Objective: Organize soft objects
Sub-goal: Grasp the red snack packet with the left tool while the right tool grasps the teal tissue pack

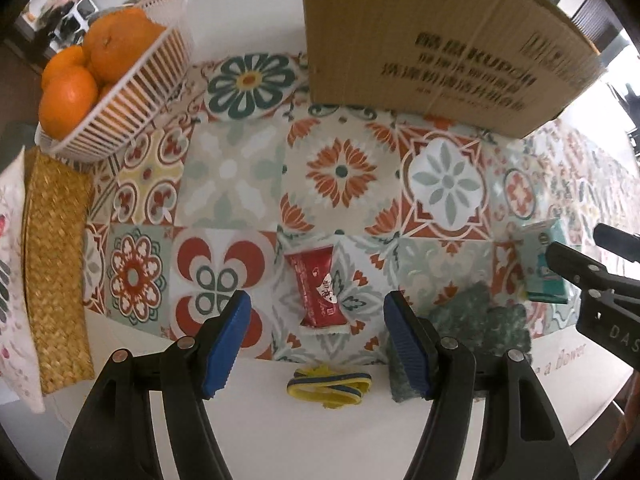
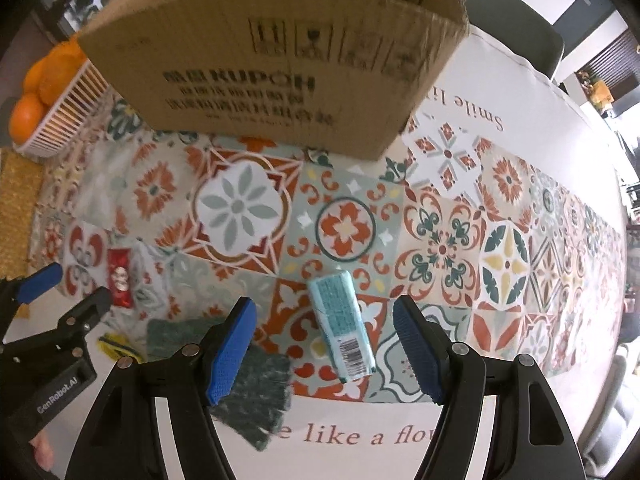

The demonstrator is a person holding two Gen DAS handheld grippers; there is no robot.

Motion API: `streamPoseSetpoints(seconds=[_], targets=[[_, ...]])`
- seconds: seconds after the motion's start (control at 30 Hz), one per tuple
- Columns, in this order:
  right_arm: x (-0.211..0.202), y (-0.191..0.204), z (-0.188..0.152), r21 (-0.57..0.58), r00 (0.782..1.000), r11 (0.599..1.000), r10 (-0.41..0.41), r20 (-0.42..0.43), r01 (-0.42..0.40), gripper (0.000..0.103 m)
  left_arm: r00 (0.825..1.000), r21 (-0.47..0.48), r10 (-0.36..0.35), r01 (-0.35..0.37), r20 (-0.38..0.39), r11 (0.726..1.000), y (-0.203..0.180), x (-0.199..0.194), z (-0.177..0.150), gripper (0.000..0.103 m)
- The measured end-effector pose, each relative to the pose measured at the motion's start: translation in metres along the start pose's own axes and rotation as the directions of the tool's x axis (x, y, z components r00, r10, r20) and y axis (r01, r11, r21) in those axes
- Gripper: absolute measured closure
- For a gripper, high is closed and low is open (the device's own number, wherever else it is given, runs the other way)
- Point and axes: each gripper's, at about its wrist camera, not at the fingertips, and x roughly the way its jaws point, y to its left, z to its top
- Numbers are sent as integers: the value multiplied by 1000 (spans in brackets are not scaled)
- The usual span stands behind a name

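Soft items lie loose along the near edge of the patterned tabletop [image 2: 460,240], none boxed yet as far as the views show. Red soft tube [image 1: 318,290] lies flat, lengthwise along the left gripper's axis, just beyond the gap of the left gripper [image 1: 316,340]. Yellow-and-blue banded loop [image 1: 329,386] lies nearer still, on the white border between the left fingers. Green scouring pads [image 2: 248,372] sit to the right of the tube, one partly under the left finger of the right gripper in that view. Pale blue tissue pack [image 2: 342,326] lies flat, barcode end near, centred in the gap of the right gripper [image 2: 325,344]. Both sets of fingers are spread wide and hold nothing; neither touches an item. Open cardboard box [image 2: 280,80] stands at the far side, the likely destination; its inside is not visible. White basket of oranges [image 1: 120,92] at far left, woven mat [image 1: 56,264] and a printed cushion [image 1: 8,280] at the left edge; not part of the job. Judged step: approach before the first grasps, each gripper lined up on its own item. Next move calls for lowering until the fingers straddle the tube and the pack across their narrow width, then closing gently, since both will deform.
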Motion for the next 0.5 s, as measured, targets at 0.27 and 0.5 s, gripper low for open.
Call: streamPoseSetpoints(seconds=[0.27, 0.5], targets=[[20, -6, -3, 3, 998, 999, -46, -40, 46, 31, 999, -28, 20, -21, -47, 999, -6, 27, -2, 39], [33, -8, -6, 5, 996, 999, -53, -71, 54, 32, 997, -53, 32, -35, -69, 998, -5, 43, -4, 44]])
